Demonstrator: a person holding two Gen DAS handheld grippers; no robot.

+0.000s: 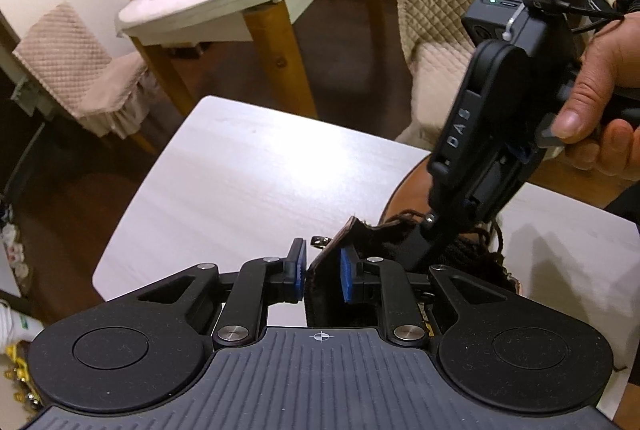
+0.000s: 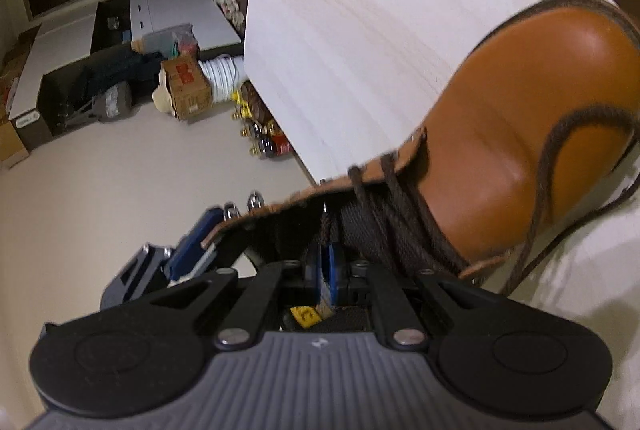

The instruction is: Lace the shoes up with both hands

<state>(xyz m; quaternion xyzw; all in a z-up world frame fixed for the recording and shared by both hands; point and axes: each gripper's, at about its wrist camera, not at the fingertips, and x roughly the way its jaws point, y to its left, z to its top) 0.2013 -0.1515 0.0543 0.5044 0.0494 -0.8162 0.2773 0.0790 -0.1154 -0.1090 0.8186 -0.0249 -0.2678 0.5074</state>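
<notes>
We are working on a tan leather boot (image 2: pixel 532 134) that is lying on a pale wooden table (image 2: pixel 360 30), its toe pointing away from us in the right wrist view. Our left gripper (image 1: pixel 323 276) is pinching the upright leather flap (image 1: pixel 320 266) at the boot's open collar, its blue pads closed on the edge with the leather between them. Our right gripper (image 2: pixel 328 272) is reaching into the boot's throat, and its pads are shut tight on the dark brown lace (image 2: pixel 326 230) that is rising from between them.

Judging from how things lie, the lacing is only partly done. The lower rows are already crossing over the black tongue (image 2: pixel 352 226), while the metal hooks (image 2: pixel 242 208) near the top of the flap are standing bare. A long loose length of lace is trailing over the toe and down onto the table at the right. The upper rows and any knot are left to do.

For room, the boot is sitting near the table's close edge, and the collar is overhanging or just reaching it; the floor is showing directly beyond the flap. The tabletop past the toe is giving us free space. The two grippers are crowding each other at the collar, so any pull on the lace is calling for care.
</notes>
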